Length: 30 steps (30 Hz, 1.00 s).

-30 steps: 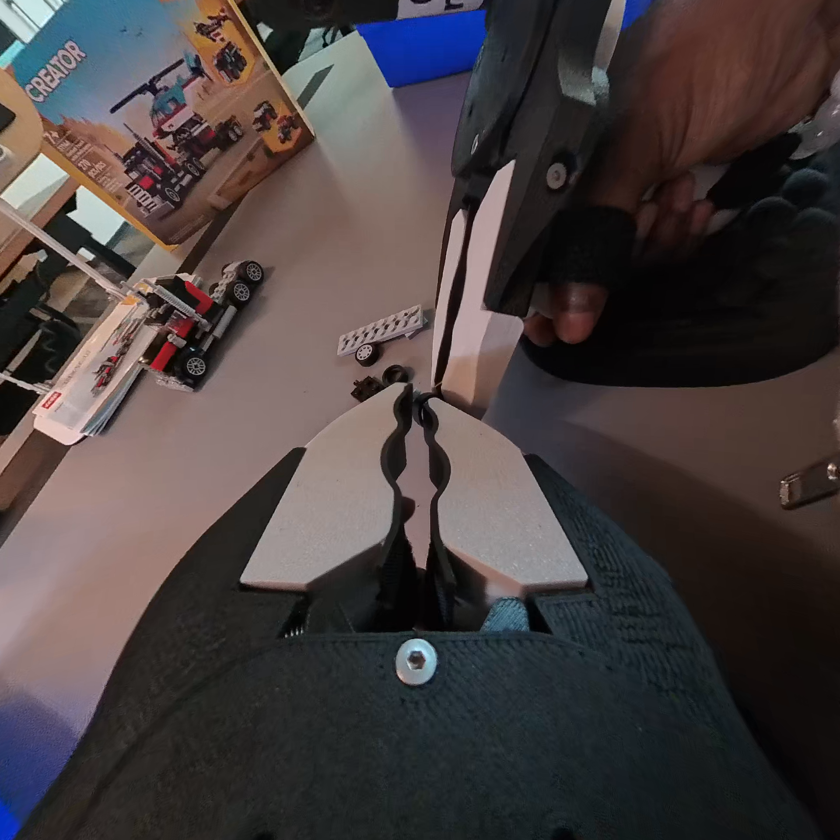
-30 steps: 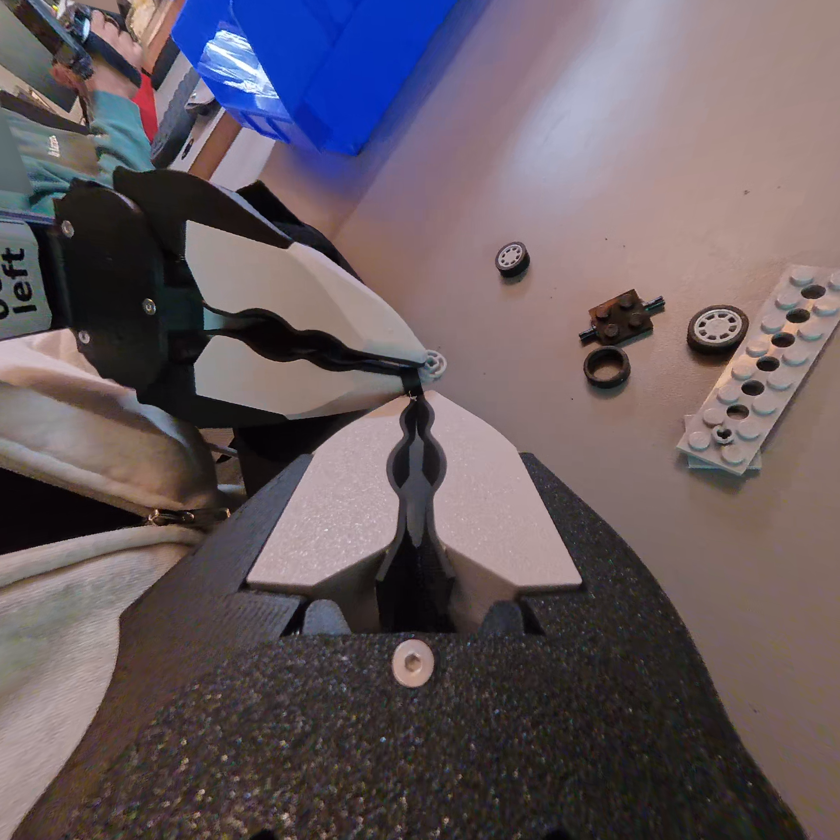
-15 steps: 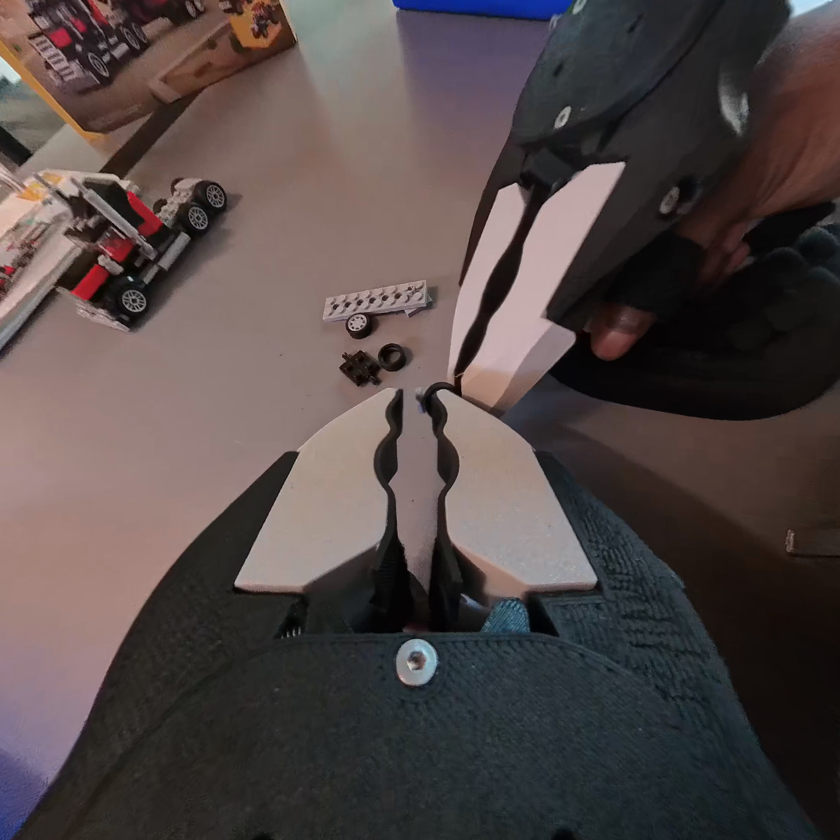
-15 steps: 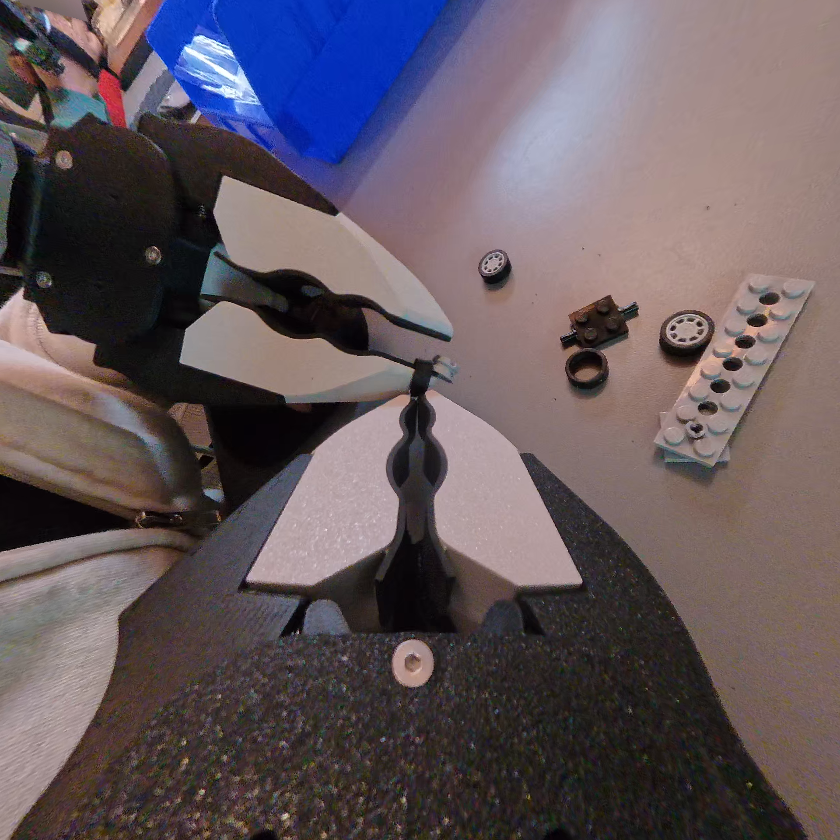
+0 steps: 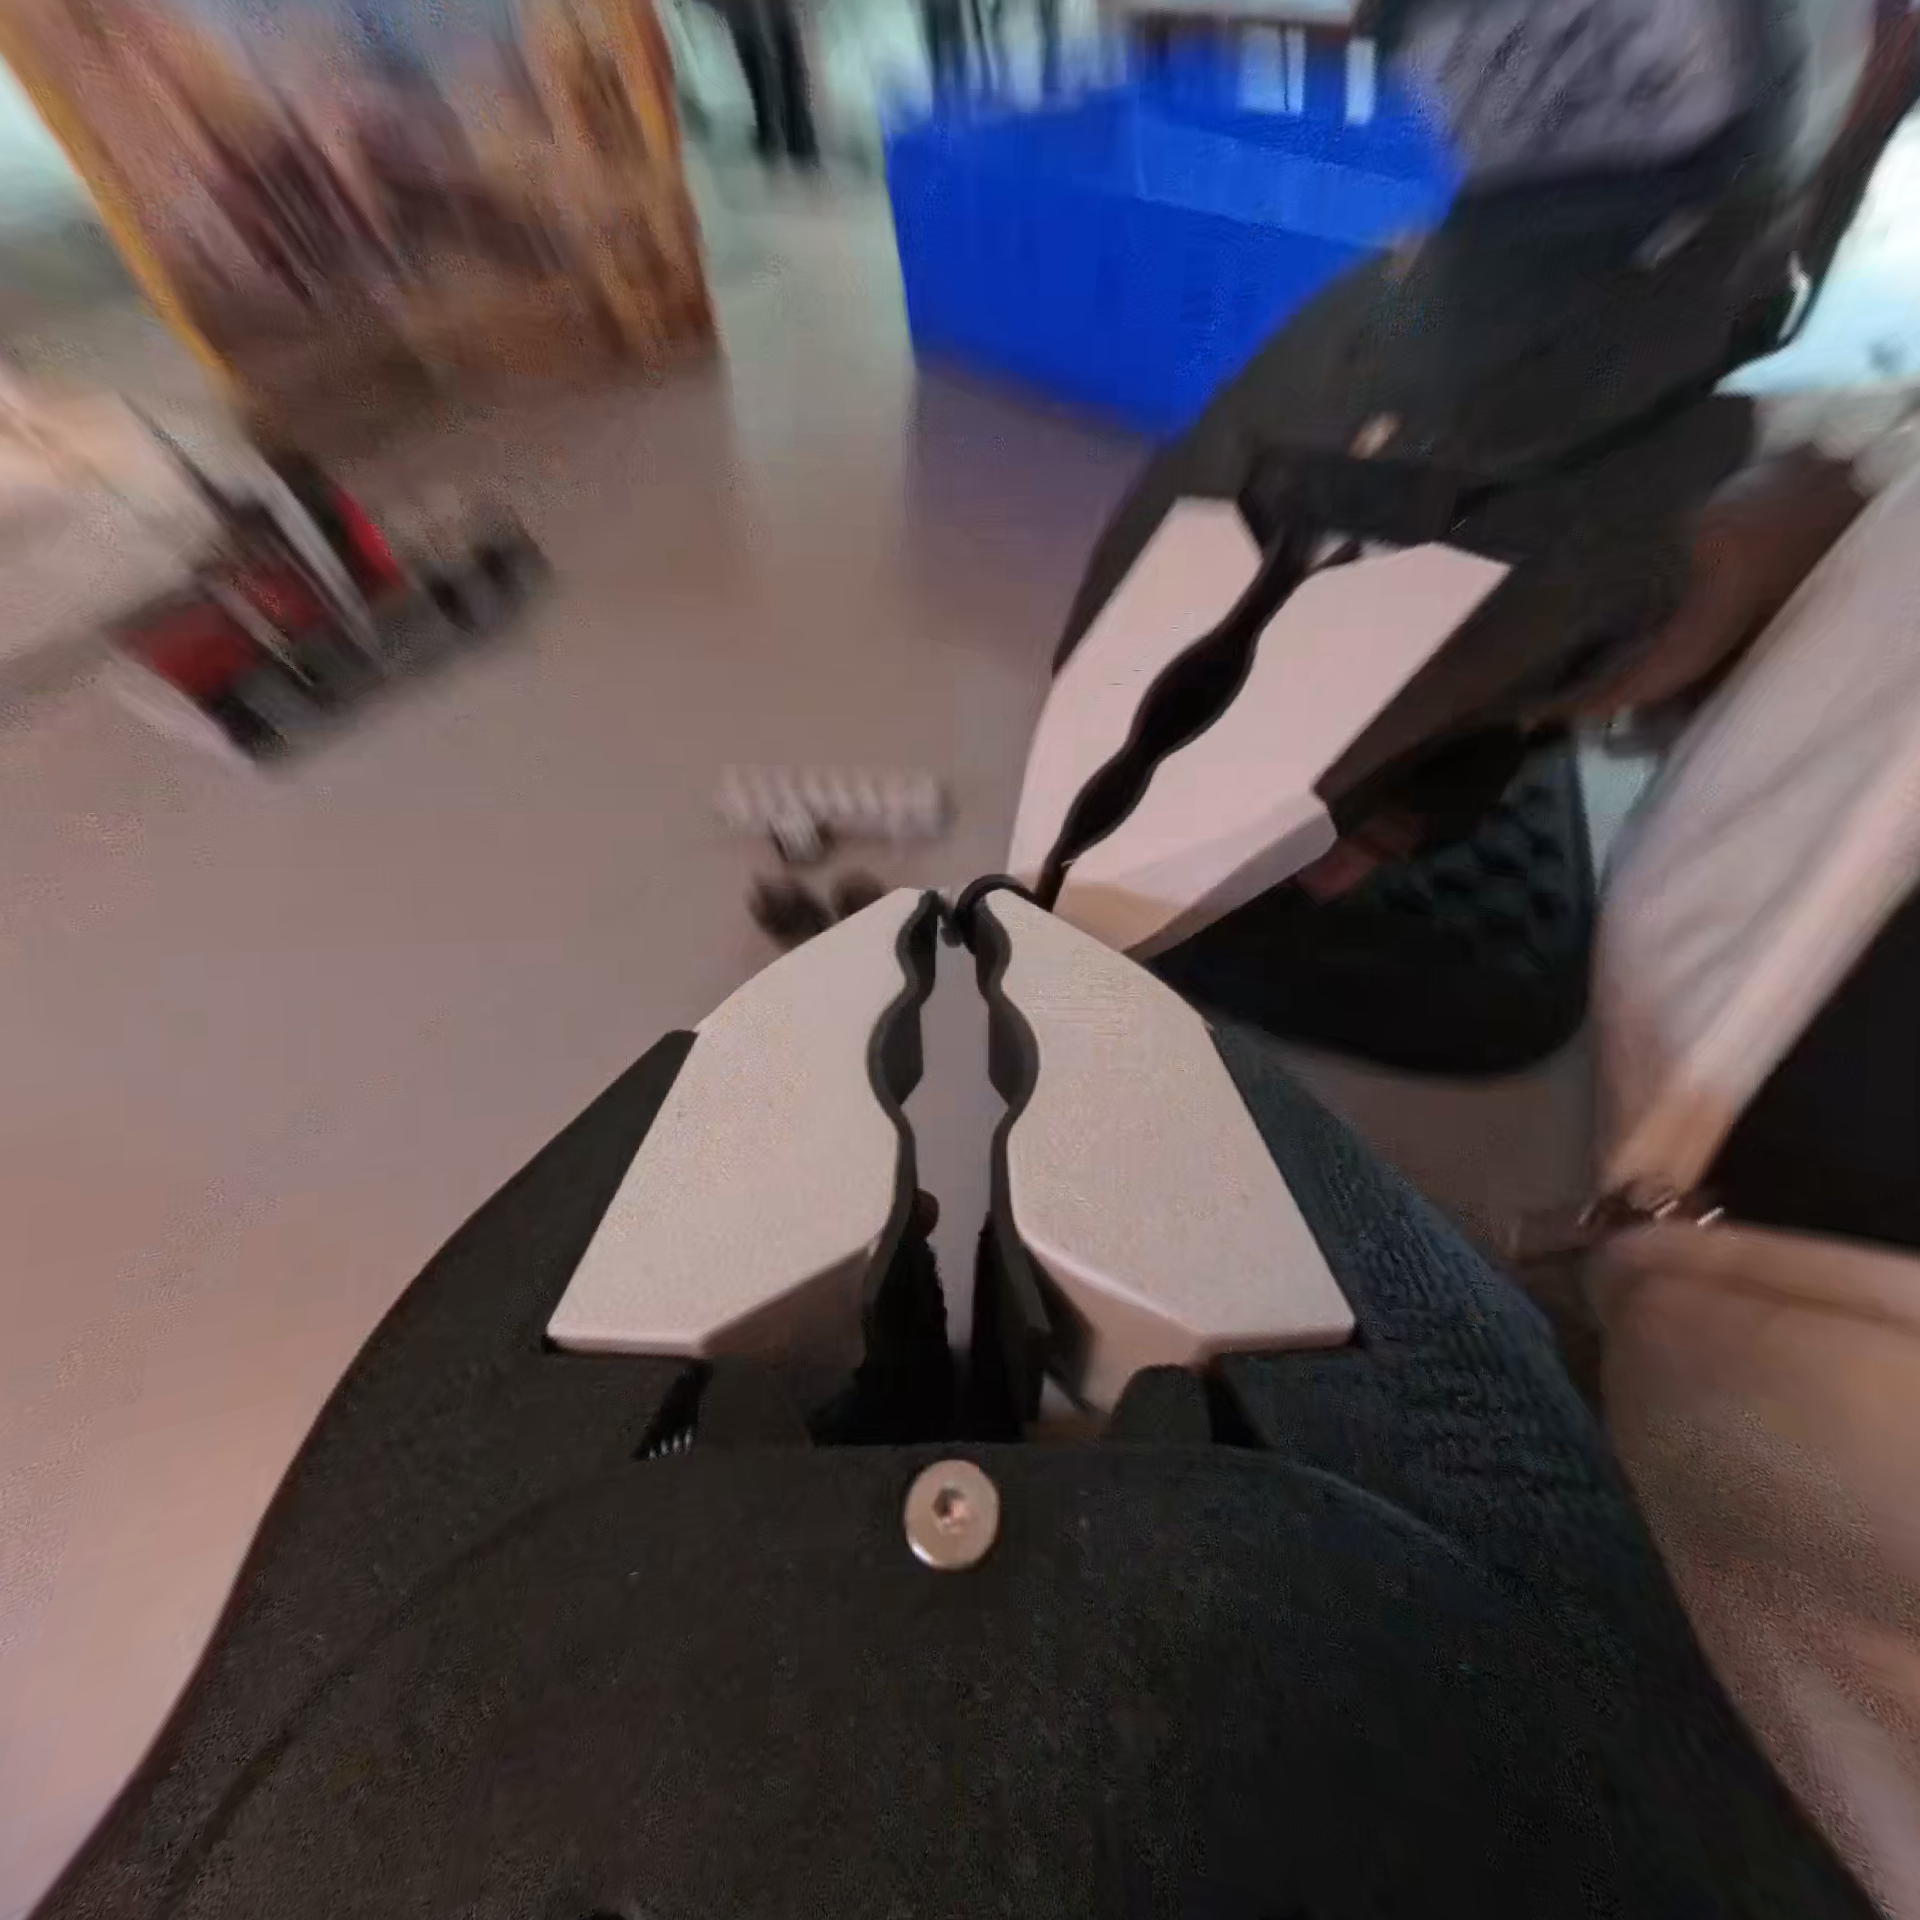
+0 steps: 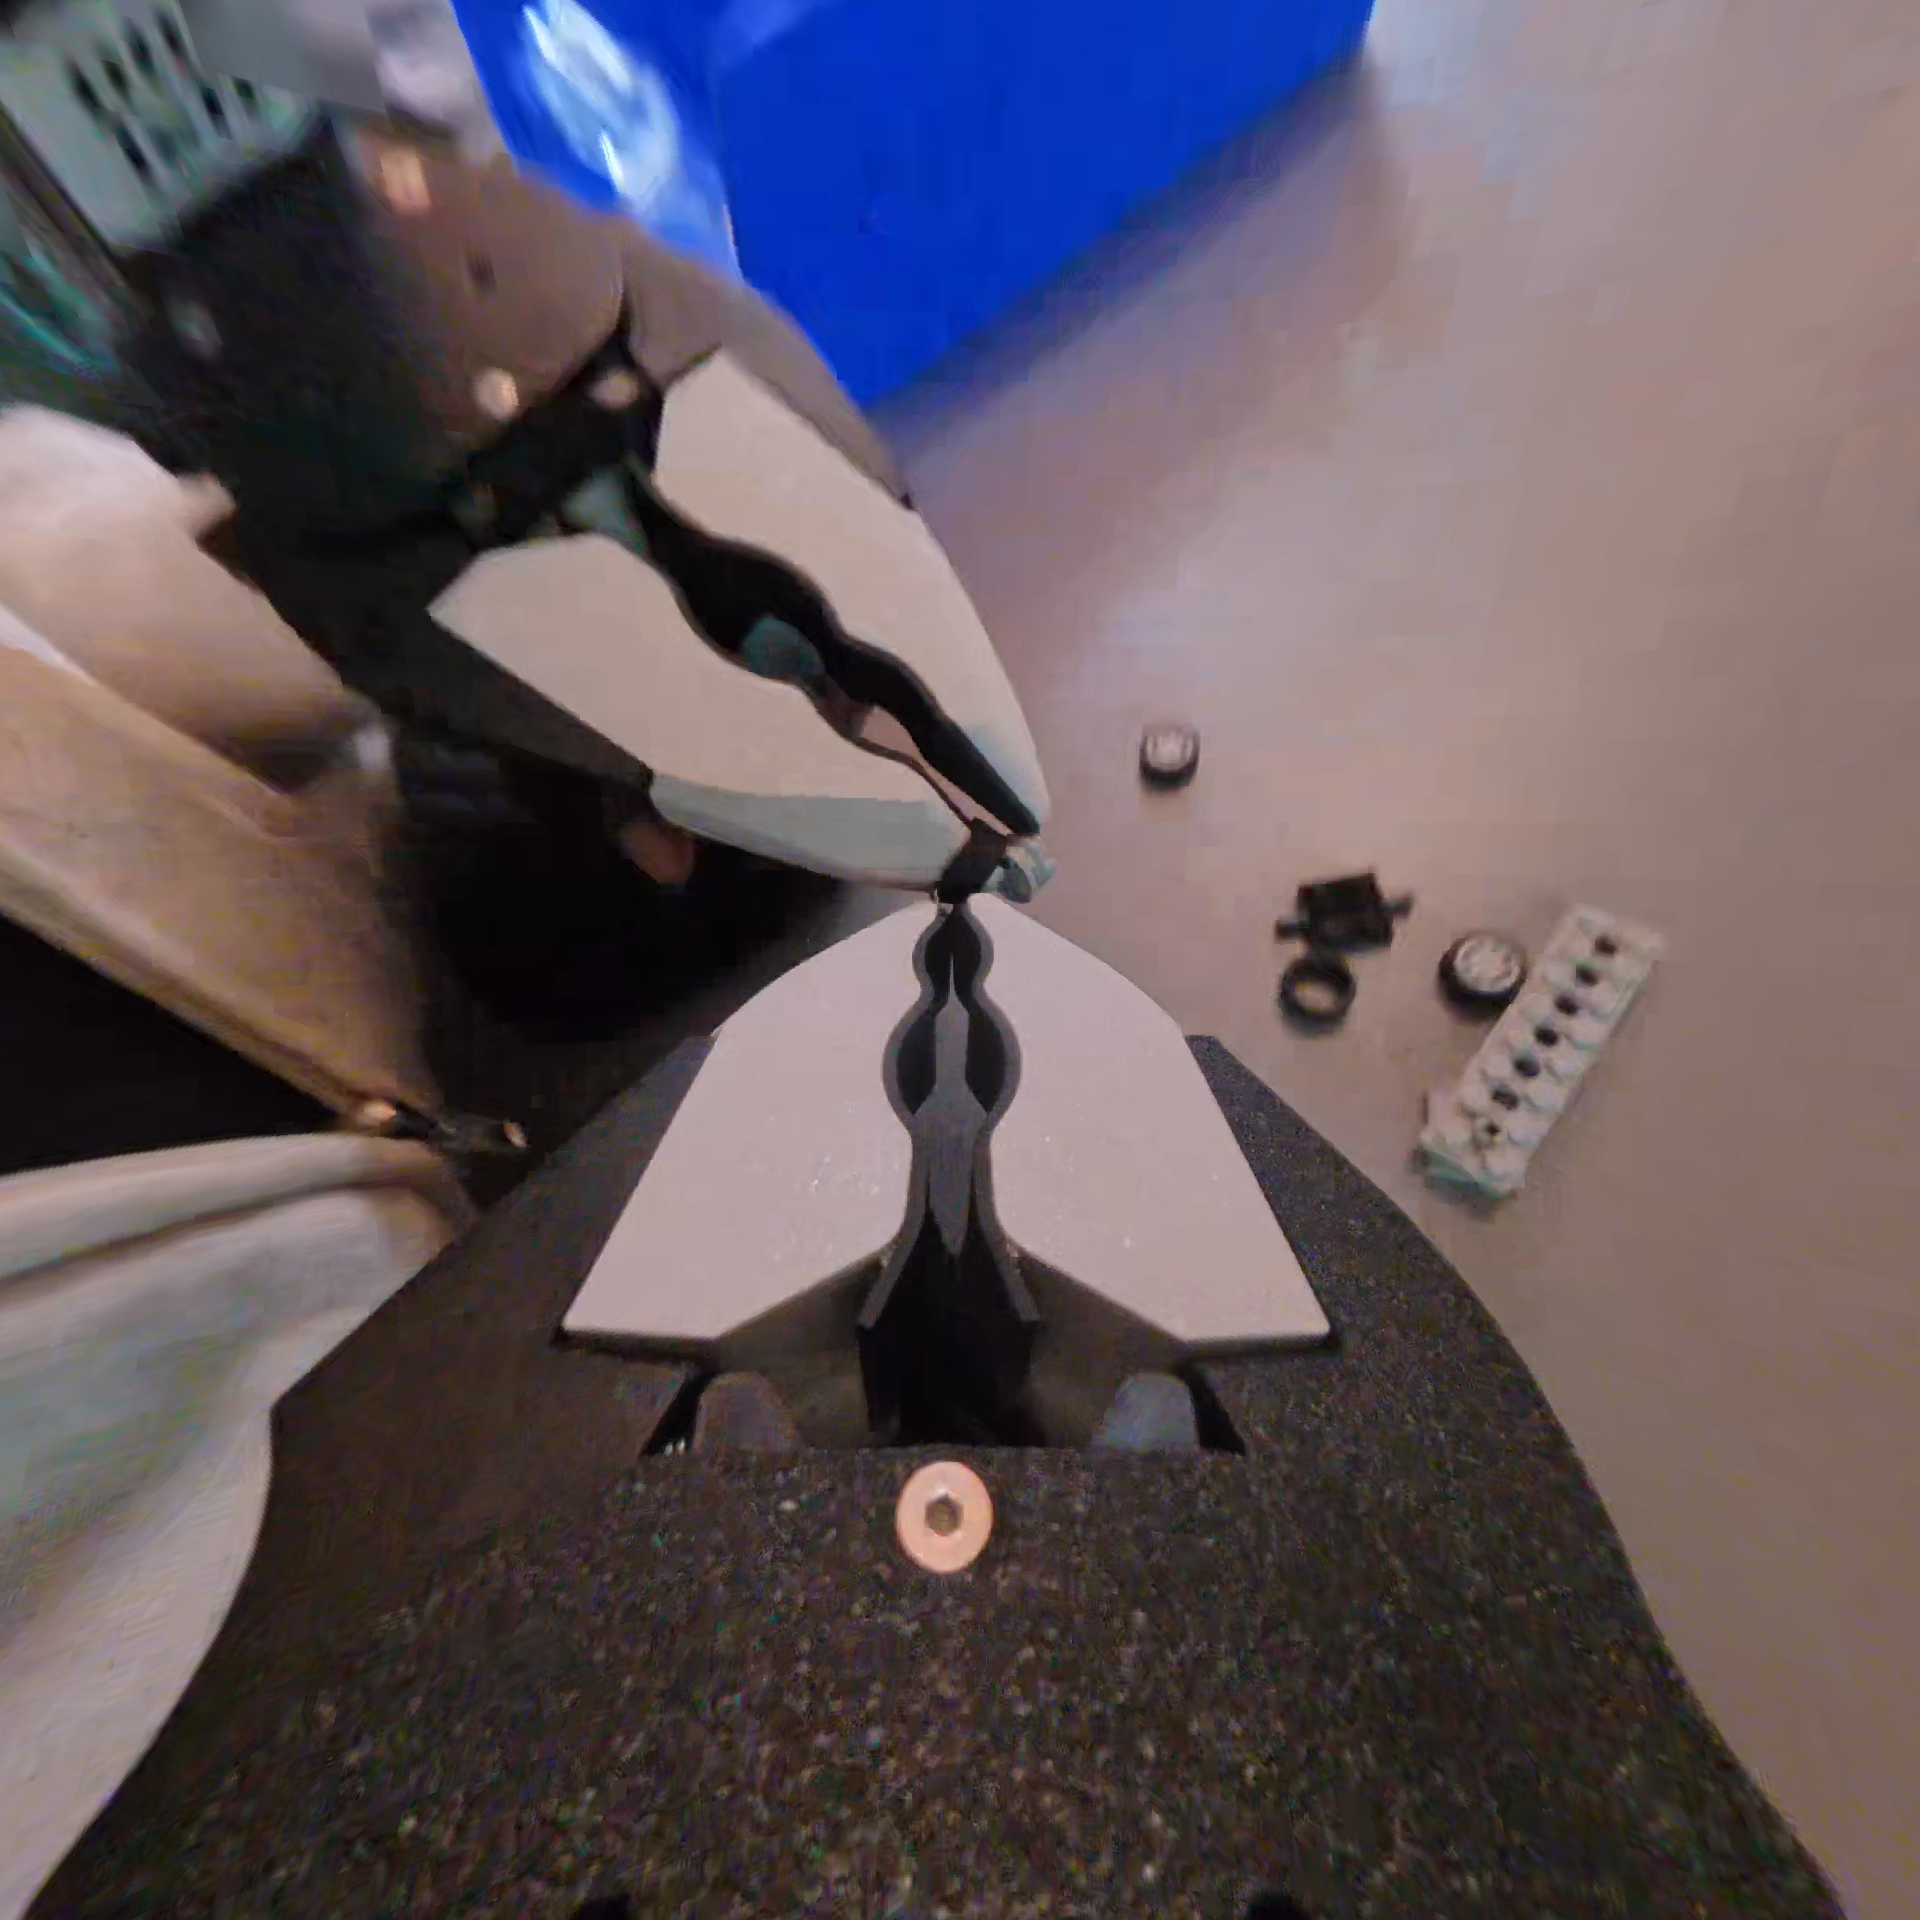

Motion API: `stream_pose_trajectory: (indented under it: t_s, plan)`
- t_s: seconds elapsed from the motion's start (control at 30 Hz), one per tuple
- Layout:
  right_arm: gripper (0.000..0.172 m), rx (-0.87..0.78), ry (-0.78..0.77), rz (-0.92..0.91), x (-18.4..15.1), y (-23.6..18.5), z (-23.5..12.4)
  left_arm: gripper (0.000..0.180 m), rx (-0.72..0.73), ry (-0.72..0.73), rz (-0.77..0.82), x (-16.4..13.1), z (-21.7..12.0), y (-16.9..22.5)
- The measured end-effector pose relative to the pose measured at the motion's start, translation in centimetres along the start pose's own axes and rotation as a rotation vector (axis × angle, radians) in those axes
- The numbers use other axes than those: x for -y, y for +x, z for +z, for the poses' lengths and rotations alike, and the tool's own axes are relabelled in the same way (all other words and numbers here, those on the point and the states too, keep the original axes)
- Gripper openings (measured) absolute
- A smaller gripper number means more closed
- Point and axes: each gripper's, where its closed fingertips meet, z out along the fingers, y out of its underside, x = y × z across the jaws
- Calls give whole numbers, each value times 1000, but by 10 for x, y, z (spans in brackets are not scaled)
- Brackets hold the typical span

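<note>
Right wrist view: my right gripper (image 6: pixel 954 902) clenched on black tyre (image 6: pixel 971 862); left gripper (image 6: pixel 1013 847) pinches grey wheel hub (image 6: pixel 1029 871); I judge tyre fitting underway.

- Blue bin (image 6: pixel 987 187) at the far edge of the grey table (image 6: pixel 1558 520).
- Blurred toy truck (image 5: pixel 281 623), left.
- Blurred cardboard box (image 5: pixel 416 208) behind the truck.

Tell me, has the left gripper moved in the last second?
Yes. The left gripper swung its body up toward the blue bin; its fingers stay at the right gripper.
</note>
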Motion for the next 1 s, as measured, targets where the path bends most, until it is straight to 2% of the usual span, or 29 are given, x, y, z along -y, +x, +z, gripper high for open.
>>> stream_pose_trajectory:
  t_s: [0.03, 0.07, 0.1, 0.2, 0.37, 0.5, 0.63, 0.73, 0.87, 1.0]
  plan:
    - [0, -1, -101, 32, -24, 1, 12, 6, -64, -163, -54, -26, 8, 4]
    - [0, 30, -143, 109, -34, 0, 17, 7, -101, -303, -55, -43, 12, 8]
    - [0, 43, -120, 162, -30, 3, 15, 6, -92, -337, -18, -45, 14, 7]
    - [0, 127, -16, 305, -18, 5, 9, 6, -49, -235, 31, -30, 16, 1]
    - [2, 171, 62, 351, -9, 5, 5, 6, 18, -205, 39, -28, 15, -6]
    - [4, 210, 134, 323, 3, 3, -6, 13, 52, -113, 65, -17, 9, -8]
    - [5, 151, 317, 215, 25, 22, -25, 19, 27, 30, -3, 0, -4, -11]
    - [9, 118, 218, 148, 14, 27, -21, 20, 9, 42, -61, 1, -6, -15]
    - [16, 155, 224, 111, 15, 21, -22, 20, -18, 51, -53, 3, -7, -12]
    - [30, 296, 419, 115, 37, 6, -39, 27, 10, 139, -75, 14, -14, -17]
